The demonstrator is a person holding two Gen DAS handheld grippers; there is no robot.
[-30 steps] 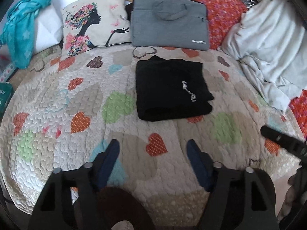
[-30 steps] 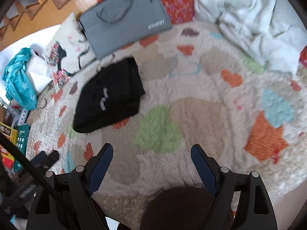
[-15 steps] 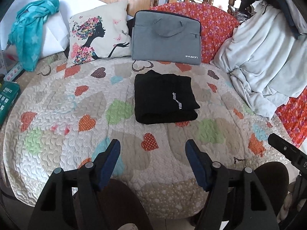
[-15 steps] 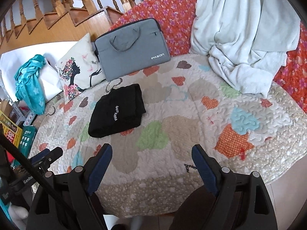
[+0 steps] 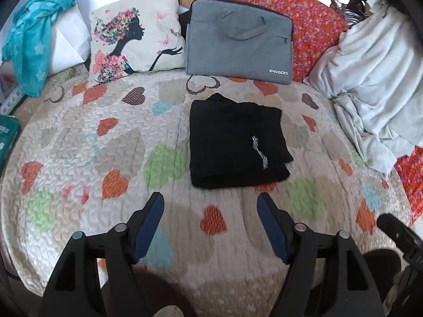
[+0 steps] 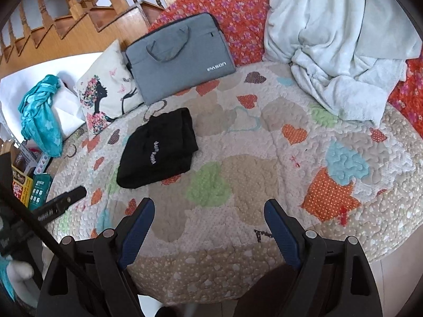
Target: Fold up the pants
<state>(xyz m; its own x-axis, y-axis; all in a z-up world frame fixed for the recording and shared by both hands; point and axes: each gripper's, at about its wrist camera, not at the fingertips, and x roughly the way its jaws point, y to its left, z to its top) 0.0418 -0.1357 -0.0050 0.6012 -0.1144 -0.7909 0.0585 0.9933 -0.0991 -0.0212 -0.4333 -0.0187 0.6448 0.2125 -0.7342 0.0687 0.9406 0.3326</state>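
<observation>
The bed's heart-patterned quilt (image 5: 87, 142) fills the space ahead of both my hand-held grippers, its near edge cut off below my fingers. To the far right of them a pale blanket (image 6: 335, 39) lies heaped, its top running out of view. Straight beyond my left hand-held gripper (image 5: 210, 206) leans a grey laptop bag (image 5: 238, 45) marked IPASON, partly hiding a red floral cushion (image 5: 314, 26). Left of the bag stands a pillow (image 5: 134, 45) printed with a woman's silhouette.

The folded black pants (image 5: 235, 142) lie flat just ahead of my left hand-held gripper and ahead-left of my right hand-held gripper (image 6: 208, 206); their white lettering is too small to read.

My left jaws are opening, with nothing between them. My right jaws stand wide apart, holding nothing.
</observation>
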